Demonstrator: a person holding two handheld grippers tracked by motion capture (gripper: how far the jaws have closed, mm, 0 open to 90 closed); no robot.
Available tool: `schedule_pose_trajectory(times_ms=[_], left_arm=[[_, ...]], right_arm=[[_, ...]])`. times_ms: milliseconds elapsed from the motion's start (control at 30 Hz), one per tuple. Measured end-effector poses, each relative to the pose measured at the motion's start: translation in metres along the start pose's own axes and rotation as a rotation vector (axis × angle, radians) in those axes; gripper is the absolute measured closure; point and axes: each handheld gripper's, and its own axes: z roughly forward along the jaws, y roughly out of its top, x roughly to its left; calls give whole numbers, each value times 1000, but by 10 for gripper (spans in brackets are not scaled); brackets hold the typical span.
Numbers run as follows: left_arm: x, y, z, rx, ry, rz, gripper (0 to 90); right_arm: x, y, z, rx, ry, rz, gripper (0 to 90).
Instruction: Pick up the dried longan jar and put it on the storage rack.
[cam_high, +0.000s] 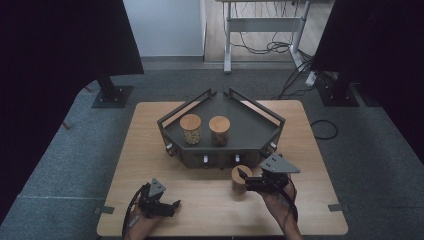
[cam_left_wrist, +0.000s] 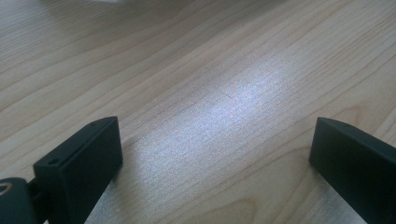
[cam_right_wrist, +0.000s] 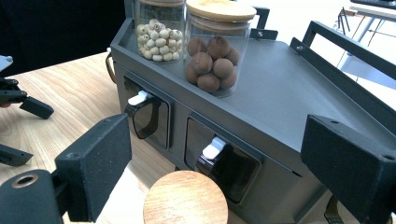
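Note:
A dark grey angled rack (cam_high: 250, 125) stands mid-table with two wood-lidded glass jars on its top. One jar (cam_right_wrist: 159, 32) holds pale beads, the other (cam_right_wrist: 212, 56) brown balls. A third jar with a round wooden lid (cam_right_wrist: 185, 199) stands on the table in front of the rack (cam_right_wrist: 289, 93). My right gripper (cam_right_wrist: 219, 151) is open, and the lid sits low between its wide-apart jaws without touching them; in the high view that gripper (cam_high: 244, 179) is beside this jar (cam_high: 236, 176). My left gripper (cam_high: 170, 206) rests open over bare wood at the front left, jaws (cam_left_wrist: 210, 154) empty.
The rack's front face has dark windows with white latches (cam_right_wrist: 139, 99) (cam_right_wrist: 214, 148). Raised rails (cam_high: 255, 102) edge the rack's back. Beyond the table stand black stands (cam_high: 111, 95), a desk frame (cam_high: 265, 25) and loose cables (cam_high: 324, 129) on grey carpet.

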Motion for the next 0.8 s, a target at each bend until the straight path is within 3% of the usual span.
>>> schedule_pose_trajectory(times_ms=[800], left_arm=[[-1, 0, 0, 1, 3, -1, 24]], right_arm=[[-4, -21, -16, 17, -40, 38, 85]])
